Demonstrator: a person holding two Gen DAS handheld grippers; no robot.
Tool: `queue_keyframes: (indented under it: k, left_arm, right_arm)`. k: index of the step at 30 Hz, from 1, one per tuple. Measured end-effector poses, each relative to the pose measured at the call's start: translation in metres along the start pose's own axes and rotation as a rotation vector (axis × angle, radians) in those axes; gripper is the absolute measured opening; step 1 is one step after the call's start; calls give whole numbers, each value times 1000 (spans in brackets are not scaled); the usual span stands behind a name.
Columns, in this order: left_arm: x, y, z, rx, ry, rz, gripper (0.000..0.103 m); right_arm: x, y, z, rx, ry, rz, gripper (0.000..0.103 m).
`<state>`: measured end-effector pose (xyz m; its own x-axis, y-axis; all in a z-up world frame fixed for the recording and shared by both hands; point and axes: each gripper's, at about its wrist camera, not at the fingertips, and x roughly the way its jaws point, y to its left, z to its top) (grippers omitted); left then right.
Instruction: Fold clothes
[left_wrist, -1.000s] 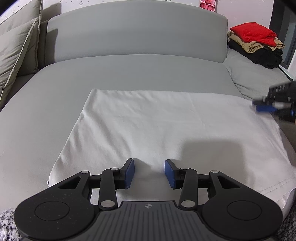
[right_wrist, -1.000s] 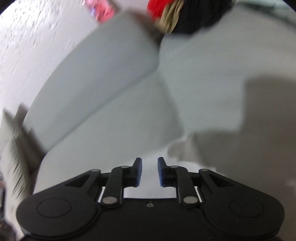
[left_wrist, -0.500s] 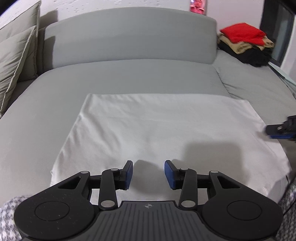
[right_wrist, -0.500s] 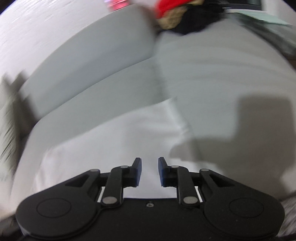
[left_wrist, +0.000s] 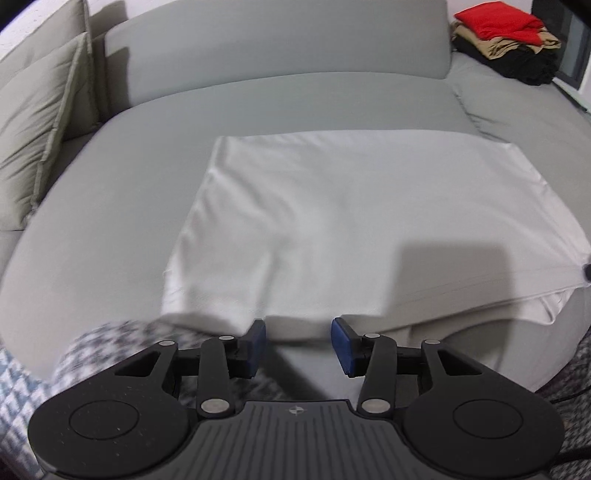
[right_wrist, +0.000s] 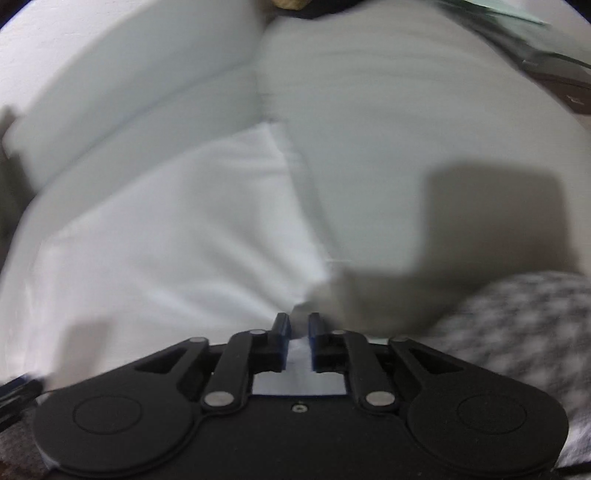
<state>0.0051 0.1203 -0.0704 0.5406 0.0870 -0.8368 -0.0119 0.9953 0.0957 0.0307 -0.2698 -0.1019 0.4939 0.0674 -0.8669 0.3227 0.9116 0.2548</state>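
Observation:
A white garment (left_wrist: 351, 214) lies spread flat on the grey sofa seat (left_wrist: 110, 221). My left gripper (left_wrist: 298, 334) hovers just off the garment's near edge, its jaws opening a little with nothing between the blue pads. In the right wrist view my right gripper (right_wrist: 298, 325) is shut on the near right corner of the white garment (right_wrist: 166, 240), and cloth shows between its fingers. That corner is drawn out taut toward the right gripper's tip (left_wrist: 587, 272) at the edge of the left wrist view. The right wrist view is blurred.
A pile of folded clothes (left_wrist: 506, 40), red on tan on black, sits at the sofa's far right. Grey cushions (left_wrist: 33, 129) lean at the left. Black-and-white patterned fabric (left_wrist: 110, 343) lies below the seat's front edge and also shows in the right view (right_wrist: 517, 332).
My left gripper has drawn back from over the garment to its near edge. My right gripper has swept to the near right corner and shut on it, pulling the corner taut.

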Motion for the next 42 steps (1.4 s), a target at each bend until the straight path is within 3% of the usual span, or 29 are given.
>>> queue_keyframes:
  k: [3, 5, 10, 15, 25, 28, 31, 35, 36, 38, 40, 42]
  left_arm:
    - [-18, 4, 0, -17, -41, 47, 39]
    - [-26, 4, 5, -33, -73, 28, 40]
    - [-23, -8, 14, -30, -67, 7, 41]
    - [-19, -24, 2, -9, -55, -78, 42]
    - [27, -53, 44, 55, -90, -40, 41]
    - [42, -48, 43, 28, -50, 2, 42]
    - [42, -35, 35, -14, -44, -2, 45]
    - [35, -19, 28, -41, -40, -6, 47]
    - [32, -17, 29, -44, -38, 0, 46]
    - [20, -15, 29, -44, -61, 3, 38]
    - [8, -16, 29, -36, -104, -28, 38]
    - [8, -28, 29, -9, -112, -53, 38]
  right_arm:
    - [-20, -3, 1, 8, -35, 5, 17]
    - [-34, 2, -1, -19, -79, 43, 20]
    - [-34, 27, 6, -22, -101, 140, 20]
    - [-18, 56, -6, -34, -95, 238, 20]
    - [26, 118, 21, -169, -56, 321, 20]
    - [46, 121, 35, -178, -80, 271, 20]
    - [57, 95, 48, -154, -131, 134, 4]
    - [58, 36, 59, -17, -136, -16, 0]
    - [52, 24, 61, 42, -121, 29, 0]
    - [33, 19, 60, 97, -110, 27, 1]
    - [9, 26, 52, 79, -118, 50, 8]
    - [-2, 41, 40, 34, -89, 129, 8]
